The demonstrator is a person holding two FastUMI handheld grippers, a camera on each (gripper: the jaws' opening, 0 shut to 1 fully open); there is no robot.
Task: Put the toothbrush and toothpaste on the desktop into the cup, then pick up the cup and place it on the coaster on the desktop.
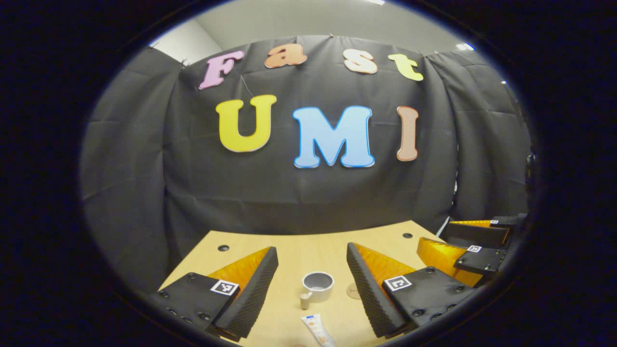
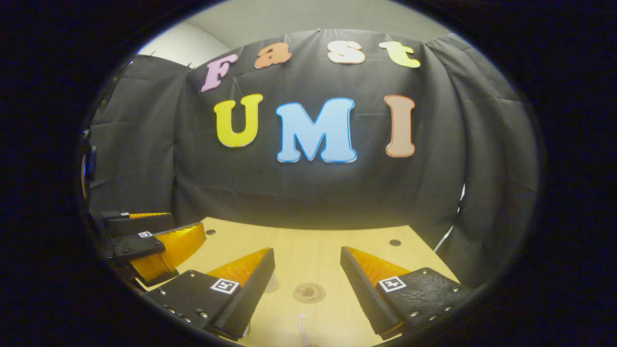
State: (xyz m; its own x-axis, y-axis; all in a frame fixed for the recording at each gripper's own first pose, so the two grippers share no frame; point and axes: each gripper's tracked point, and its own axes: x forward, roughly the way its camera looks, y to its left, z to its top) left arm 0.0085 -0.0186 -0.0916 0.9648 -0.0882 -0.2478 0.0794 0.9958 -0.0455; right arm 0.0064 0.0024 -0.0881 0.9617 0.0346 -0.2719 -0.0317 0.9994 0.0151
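Pale wood forms the surface (image 1: 289, 250), backed by the black cloth wall of the booth. In the left gripper view, reading left to right: the left claw (image 1: 312, 284) has its fingers spread wide apart and grips nothing; between them stands the grey cup (image 1: 317, 284), upright, mouth open upward, handle turned toward the camera. Just in front of the cup lies the toothpaste (image 1: 318, 330), a white tube flat on the surface. Just right of the cup, partly behind the right-hand finger, lies the round coaster (image 1: 354, 290). Farther right, the right claw (image 1: 475, 243) hovers over the edge of the surface.

Judgement: both claws hang above the surface, spread in readiness, and no item is yet loaded; the cup stands near the coaster, which should shorten the final transfer.

In the right gripper view, the left claw (image 2: 144, 238) appears at the far left. The right claw (image 2: 307, 284) is likewise spread and empty. Between its fingers lies the coaster (image 2: 309, 292), seen in full here, and at the lower edge a thin white item, probably the toothbrush (image 2: 303, 332). The left gripper view supplies the cup and toothpaste.
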